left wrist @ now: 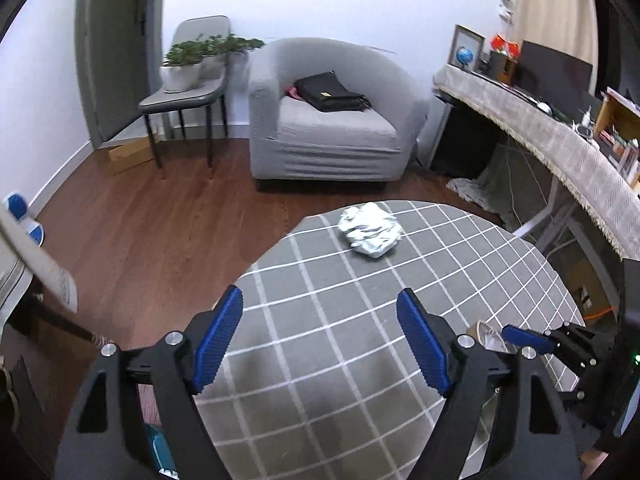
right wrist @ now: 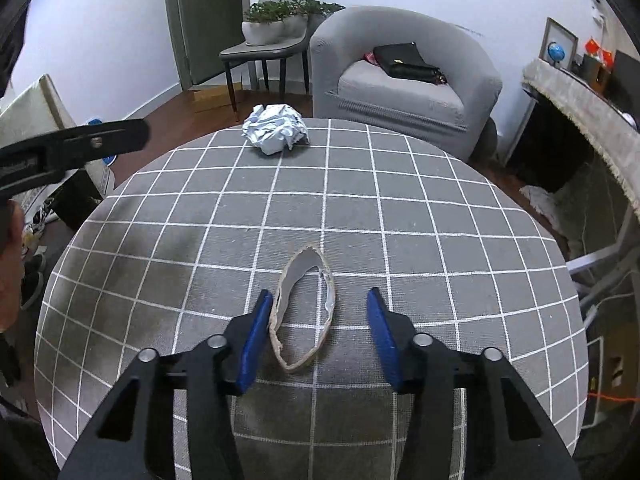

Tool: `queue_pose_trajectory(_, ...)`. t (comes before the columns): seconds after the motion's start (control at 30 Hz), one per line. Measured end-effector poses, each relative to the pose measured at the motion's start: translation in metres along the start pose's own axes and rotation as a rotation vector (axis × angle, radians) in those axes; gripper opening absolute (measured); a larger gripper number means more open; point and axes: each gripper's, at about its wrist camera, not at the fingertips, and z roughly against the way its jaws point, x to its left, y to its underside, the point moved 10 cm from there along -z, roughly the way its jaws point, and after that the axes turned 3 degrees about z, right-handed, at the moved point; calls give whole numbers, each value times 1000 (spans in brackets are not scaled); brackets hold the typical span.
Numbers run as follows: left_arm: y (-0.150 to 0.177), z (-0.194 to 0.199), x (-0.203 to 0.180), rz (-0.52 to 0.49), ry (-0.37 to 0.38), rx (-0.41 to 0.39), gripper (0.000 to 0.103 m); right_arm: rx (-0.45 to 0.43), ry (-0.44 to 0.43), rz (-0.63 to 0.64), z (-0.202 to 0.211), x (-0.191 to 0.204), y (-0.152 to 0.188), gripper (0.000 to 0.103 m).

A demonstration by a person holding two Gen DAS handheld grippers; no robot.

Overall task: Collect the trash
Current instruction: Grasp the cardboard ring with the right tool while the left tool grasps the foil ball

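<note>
A: Trash count?
B: Two. One crumpled foil ball [right wrist: 276, 129] at the round table's [right wrist: 440, 216] far edge, one flattened cardboard ring [right wrist: 303, 312] near the front.
A: Ring axis?
B: Ran away from the camera, tilted slightly right.
A: Grippers?
B: Right gripper [right wrist: 316, 328] was wide open, ring between its jaws, left pad touching it. Left gripper [left wrist: 320, 340] was open, empty.
A: Containers?
B: Grey armchair [right wrist: 404, 92] held one black bag [right wrist: 406, 60].

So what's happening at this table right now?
A person is clearing trash off a round table with two handheld grippers. The right gripper is open around a flattened cardboard ring, its left finger touching it. The left gripper hangs open above the cloth, with a crumpled foil ball ahead, untouched.
</note>
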Motion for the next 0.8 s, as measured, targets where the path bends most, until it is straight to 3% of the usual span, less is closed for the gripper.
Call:
queue_pose_trajectory(0.07,-1,-9,-7,-10,13,14,82,3,-18,-5,-1,1,2,41)
queue_pose_trajectory(0.13,-3,-18,-14,-9,38,29,82,-4,-29,-8,0,1,1,29)
queue_pose_trajectory(0.37,-10,-48,-31,-31,55,55,85,-74,-85,-87,17,-10,-8,29)
queue_pose_trajectory(0.8,-36,-100,-44,-33,70,105,85,-72,-242,-76,22,6,-2,29)
